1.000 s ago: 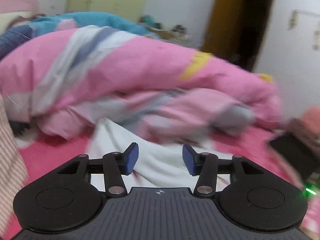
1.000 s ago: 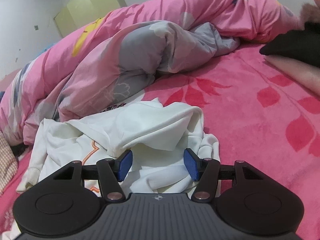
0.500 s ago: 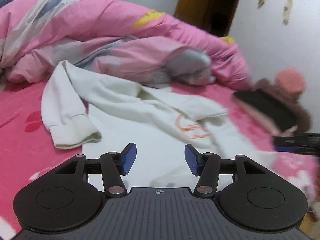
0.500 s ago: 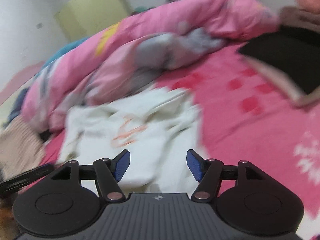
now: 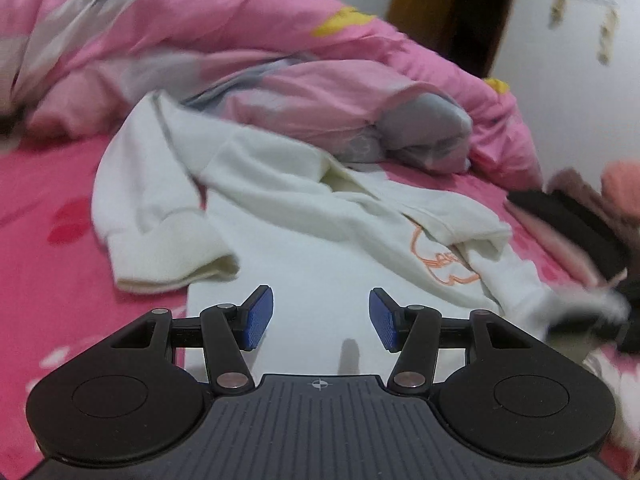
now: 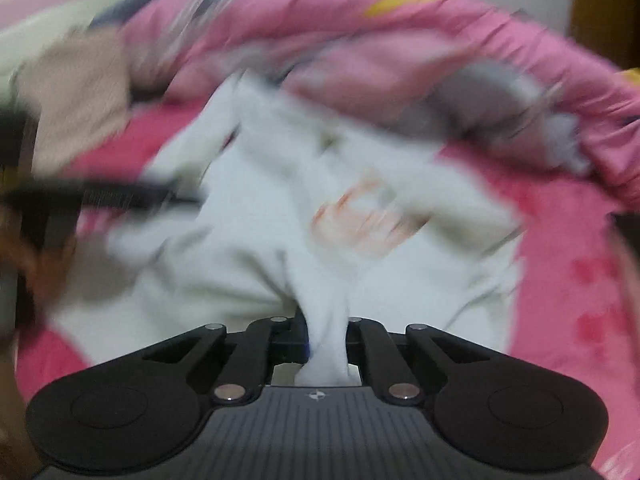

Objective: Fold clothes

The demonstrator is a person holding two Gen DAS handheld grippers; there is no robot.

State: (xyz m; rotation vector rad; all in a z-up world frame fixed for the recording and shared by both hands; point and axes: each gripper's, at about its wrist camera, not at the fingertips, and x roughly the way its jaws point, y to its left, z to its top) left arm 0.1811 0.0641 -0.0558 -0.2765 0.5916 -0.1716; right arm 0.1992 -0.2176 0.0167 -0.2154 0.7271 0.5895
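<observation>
A white sweatshirt (image 5: 304,240) with an orange print lies crumpled on the pink bed, one cuffed sleeve (image 5: 160,248) folded out to the left. My left gripper (image 5: 321,318) hovers low over its flat white body, open, with nothing between the blue pads (image 5: 258,316). In the blurred right wrist view, my right gripper (image 6: 326,336) is shut on a bunched ridge of the sweatshirt (image 6: 328,240), and the cloth rises into the jaws. The right edge of the left wrist view shows a dark blur where the garment's edge is pulled up.
A pink and grey duvet (image 5: 280,60) is heaped along the far side of the bed. Dark and peach folded clothes (image 5: 580,216) lie at the right. A beige striped garment (image 6: 76,96) sits at the far left. The pink floral sheet (image 5: 48,280) surrounds the sweatshirt.
My left gripper has come down closer to the sweatshirt, still open. My right gripper was open over the cloth; it has swung sideways, rolled and closed on a fold of it.
</observation>
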